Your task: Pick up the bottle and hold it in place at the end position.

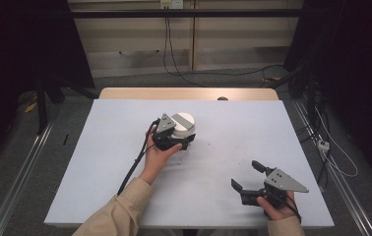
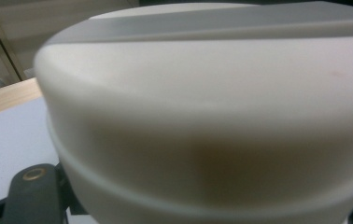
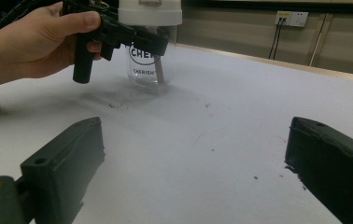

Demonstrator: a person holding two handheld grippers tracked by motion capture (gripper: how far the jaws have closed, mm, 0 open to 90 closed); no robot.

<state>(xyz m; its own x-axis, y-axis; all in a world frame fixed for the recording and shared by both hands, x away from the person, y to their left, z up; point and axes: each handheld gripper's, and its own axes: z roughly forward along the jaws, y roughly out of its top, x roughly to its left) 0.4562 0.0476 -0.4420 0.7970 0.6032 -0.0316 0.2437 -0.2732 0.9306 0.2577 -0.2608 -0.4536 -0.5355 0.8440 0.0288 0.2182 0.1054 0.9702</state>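
A clear glass jar with black lettering and a white lid stands on the pale table sheet, just past its centre. My left gripper is shut on the jar right below the lid, one jaw on each side. In the left gripper view the lid looms close and blurred. The right gripper view shows the left gripper and the hand holding it at the jar's neck. My right gripper rests open near the front right of the table, nothing between its jaws, pointing toward the jar.
The sheet bears a few small dark specks between the two grippers. A strip of wooden tabletop shows along the far edge. Cables lie on the floor to the right, and metal rails flank the table.
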